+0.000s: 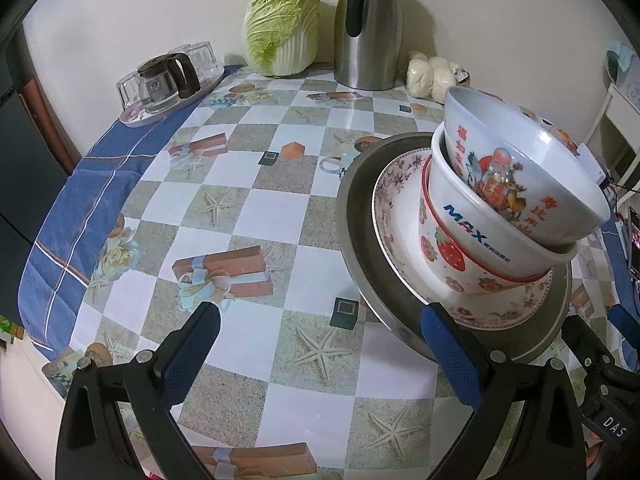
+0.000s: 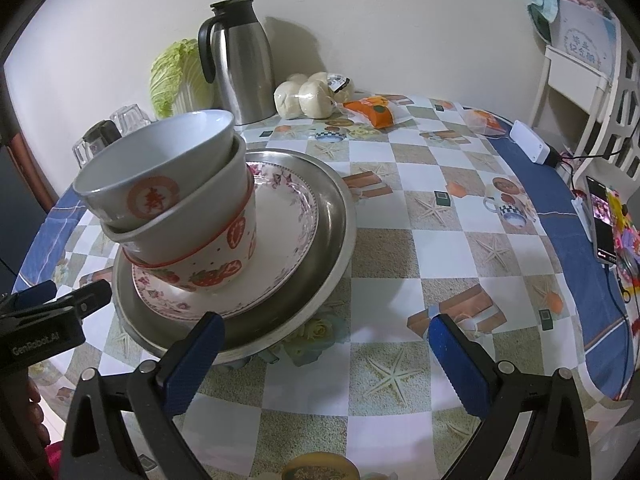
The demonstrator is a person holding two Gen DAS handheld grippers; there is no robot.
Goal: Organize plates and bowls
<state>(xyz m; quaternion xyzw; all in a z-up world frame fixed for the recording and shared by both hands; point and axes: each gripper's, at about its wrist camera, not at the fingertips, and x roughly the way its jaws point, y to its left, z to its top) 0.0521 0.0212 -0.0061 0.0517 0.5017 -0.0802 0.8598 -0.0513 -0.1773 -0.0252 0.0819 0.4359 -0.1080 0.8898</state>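
**Stack built on the metal tray; both grippers standing off**

- Dishes sit in one pile on the round table [image 1: 248, 208]: metal tray [image 2: 320, 248] at the bottom, floral plate [image 2: 288, 216] on it, then three nested bowls.
- Bowl order, bottom up: strawberry bowl [image 1: 448, 256], white bowl with blue lettering [image 1: 460, 208], and the top bowl [image 1: 532, 176] with red characters and a figure print.
- The bowls are off-centre on the plate, toward its left side in the right wrist view. The top bowl tilts and is not seated flat in the one beneath.
- Left gripper [image 1: 320, 344]: fingers spread wide, nothing between them. Its right finger [image 1: 452, 356] overlaps the tray's near rim in view; contact cannot be confirmed.
- Right gripper [image 2: 324, 356]: also spread and empty. Its left finger [image 2: 196, 352] lies close by the tray's near edge.
- Kettle [image 2: 240, 60], cabbage [image 1: 284, 28], buns [image 2: 304, 96] and a tray of glasses [image 1: 168, 84] stand at the back, well apart from the pile.

Judgement: stacking looks essentially complete; no loose plate or bowl shows in either view. The step in hand reads as a check or a final tidy. The next move, if any, calls for levelling the tilted top bowl, gripping its rim gently so the pile does not shift, or taking the tray by opposite rims to carry it.
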